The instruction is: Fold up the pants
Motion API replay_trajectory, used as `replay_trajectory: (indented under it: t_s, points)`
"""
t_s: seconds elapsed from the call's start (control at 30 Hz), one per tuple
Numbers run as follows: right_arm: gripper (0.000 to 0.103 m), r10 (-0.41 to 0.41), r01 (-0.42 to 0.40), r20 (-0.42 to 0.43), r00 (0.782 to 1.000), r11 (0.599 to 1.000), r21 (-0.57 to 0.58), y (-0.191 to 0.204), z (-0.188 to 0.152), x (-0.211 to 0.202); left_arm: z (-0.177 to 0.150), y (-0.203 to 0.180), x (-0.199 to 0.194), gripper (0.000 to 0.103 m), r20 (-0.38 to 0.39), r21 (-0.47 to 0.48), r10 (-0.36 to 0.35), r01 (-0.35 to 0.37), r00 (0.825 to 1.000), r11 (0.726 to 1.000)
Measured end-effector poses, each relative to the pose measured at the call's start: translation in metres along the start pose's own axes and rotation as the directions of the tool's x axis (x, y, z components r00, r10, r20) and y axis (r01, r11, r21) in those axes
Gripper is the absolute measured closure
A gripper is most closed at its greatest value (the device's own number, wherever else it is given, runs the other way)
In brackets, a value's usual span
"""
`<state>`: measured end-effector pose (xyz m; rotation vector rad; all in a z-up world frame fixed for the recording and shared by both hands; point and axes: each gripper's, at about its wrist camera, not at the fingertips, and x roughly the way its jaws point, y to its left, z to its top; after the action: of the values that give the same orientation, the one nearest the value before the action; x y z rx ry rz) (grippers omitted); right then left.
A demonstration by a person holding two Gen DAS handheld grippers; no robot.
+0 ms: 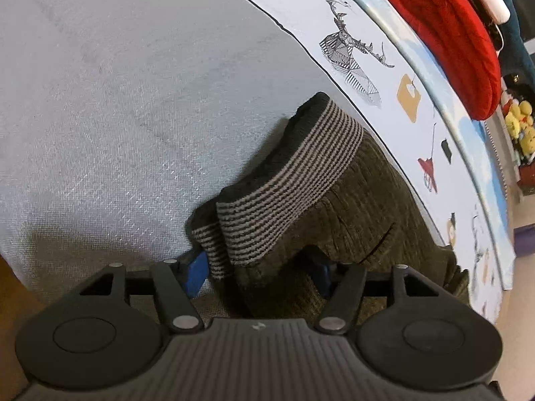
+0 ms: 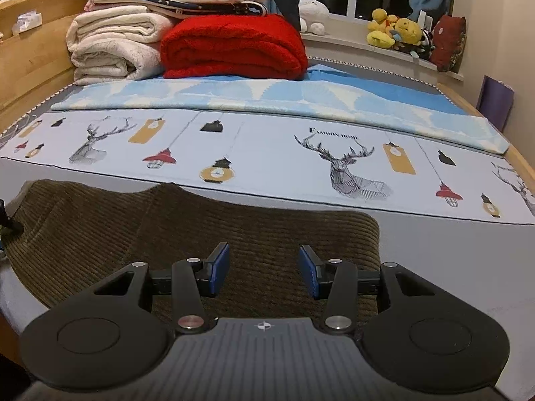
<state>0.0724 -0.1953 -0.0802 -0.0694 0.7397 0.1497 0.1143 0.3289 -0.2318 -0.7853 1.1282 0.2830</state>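
Dark olive corduroy pants point(image 1: 351, 207) lie on the grey bed sheet point(image 1: 117, 100), their grey-and-black striped waistband point(image 1: 294, 173) bunched and standing up. My left gripper point(image 1: 259, 272) straddles the lower end of that waistband. Its jaws are open, with one blue pad point(image 1: 195, 270) just left of the stripes and the other half hidden behind the fabric. In the right wrist view the pants point(image 2: 200, 227) spread flat. My right gripper point(image 2: 264, 270) hovers over them, open, with only the cloth's surface showing between its blue pads.
Beyond the pants runs a printed sheet with deer and lanterns point(image 2: 267, 153), then a blue-white blanket point(image 2: 301, 100). A folded red blanket point(image 2: 234, 46) and cream blankets point(image 2: 110, 43) are stacked at the far side. A wooden bed frame point(image 2: 30, 63) stands left, plush toys point(image 2: 394, 31) on the windowsill.
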Motion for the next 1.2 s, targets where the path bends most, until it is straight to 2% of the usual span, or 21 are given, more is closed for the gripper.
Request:
replay_trajectory:
  t_s: [0.03,0.1,0.2,0.33,0.43,0.53,0.6,0.7,0.77,0.8,0.83,0.87,0.9,0.93,0.97,1.0,1.07,1.1,1.17,1.2]
  points:
    - [0.056,-0.003,0.003,-0.003,1.0,1.0,0.002,-0.001,-0.001,0.0,-0.001,-0.002,-0.001,0.038,0.007,0.003,0.013,-0.013,1.0,1.0]
    - [0.056,-0.01,0.01,-0.007,1.0,1.0,0.008,-0.004,-0.002,0.0,-0.003,-0.006,-0.003,0.051,0.02,0.017,0.034,-0.034,0.999,0.999]
    - [0.056,-0.019,0.019,-0.013,1.0,1.0,0.012,-0.008,-0.004,0.0,-0.004,-0.016,-0.011,0.064,0.038,0.042,0.052,-0.053,0.998,0.998]
    - [0.056,-0.029,0.03,-0.017,0.999,1.0,0.004,-0.01,-0.007,0.0,-0.011,-0.049,-0.036,0.071,0.134,0.157,0.055,-0.076,0.989,0.985]
    - [0.056,-0.037,0.037,-0.013,0.999,0.999,0.002,-0.015,-0.008,-0.003,-0.022,-0.084,-0.061,0.073,0.211,0.259,-0.02,-0.037,0.977,0.965]
    - [0.056,-0.049,0.049,-0.009,0.999,0.999,0.004,-0.023,-0.011,-0.006,-0.041,-0.131,-0.082,0.075,0.243,0.401,-0.141,0.033,0.96,0.915]
    - [0.056,-0.054,0.054,-0.016,0.998,0.998,0.027,-0.033,-0.013,-0.008,-0.062,-0.168,-0.094,0.075,0.225,0.513,-0.244,0.099,0.943,0.853]
    - [0.056,-0.054,0.055,-0.019,0.998,0.994,0.097,-0.052,-0.017,-0.013,-0.104,-0.225,-0.108,0.076,0.141,0.655,-0.424,0.237,0.894,0.717]
    - [0.056,-0.057,0.059,-0.02,0.998,0.988,0.142,-0.065,-0.02,-0.016,-0.139,-0.259,-0.111,0.076,0.044,0.728,-0.524,0.332,0.851,0.6]
    - [0.056,-0.066,0.068,-0.02,0.998,0.985,0.161,-0.073,-0.023,-0.018,-0.16,-0.277,-0.11,0.076,-0.016,0.763,-0.561,0.373,0.828,0.529]
    - [0.056,-0.074,0.077,-0.022,0.997,0.982,0.174,-0.078,-0.025,-0.019,-0.181,-0.293,-0.106,0.075,-0.082,0.787,-0.576,0.408,0.813,0.464]
    - [0.056,-0.082,0.084,-0.023,0.996,0.978,0.19,-0.085,-0.027,-0.02,-0.199,-0.307,-0.098,0.07,-0.149,0.799,-0.573,0.44,0.806,0.411]
    - [0.056,-0.089,0.092,-0.023,0.996,0.972,0.217,-0.093,-0.03,-0.022,-0.218,-0.322,-0.086,0.061,-0.23,0.808,-0.544,0.47,0.807,0.355]
    - [0.056,-0.091,0.094,-0.024,0.996,0.966,0.242,-0.1,-0.032,-0.023,-0.235,-0.335,-0.075,0.057,-0.295,0.823,-0.497,0.481,0.816,0.301]
    - [0.056,-0.09,0.093,-0.027,0.996,0.956,0.277,-0.107,-0.034,-0.024,-0.247,-0.341,-0.07,0.057,-0.309,0.838,-0.483,0.475,0.819,0.27]
    - [0.056,-0.079,0.083,-0.027,0.997,0.941,0.327,-0.117,-0.036,-0.025,-0.252,-0.345,-0.068,0.055,-0.297,0.845,-0.487,0.463,0.821,0.266]
    - [0.055,-0.033,0.043,-0.029,0.999,0.9,0.434,-0.134,-0.042,-0.024,-0.244,-0.348,-0.06,0.055,-0.292,0.823,-0.477,0.472,0.829,0.317]
    - [0.055,0.002,0.014,-0.033,0.999,0.872,0.488,-0.142,-0.046,-0.022,-0.236,-0.346,-0.054,0.055,-0.279,0.817,-0.449,0.456,0.849,0.353]
    - [0.054,0.071,-0.034,-0.045,0.996,0.831,0.556,-0.149,-0.051,-0.014,-0.225,-0.34,-0.042,0.055,-0.198,0.841,-0.378,0.355,0.904,0.409]
    - [0.052,0.111,-0.055,-0.061,0.992,0.813,0.579,-0.15,-0.052,-0.008,-0.221,-0.336,-0.035,0.056,-0.172,0.848,-0.335,0.313,0.926,0.429]
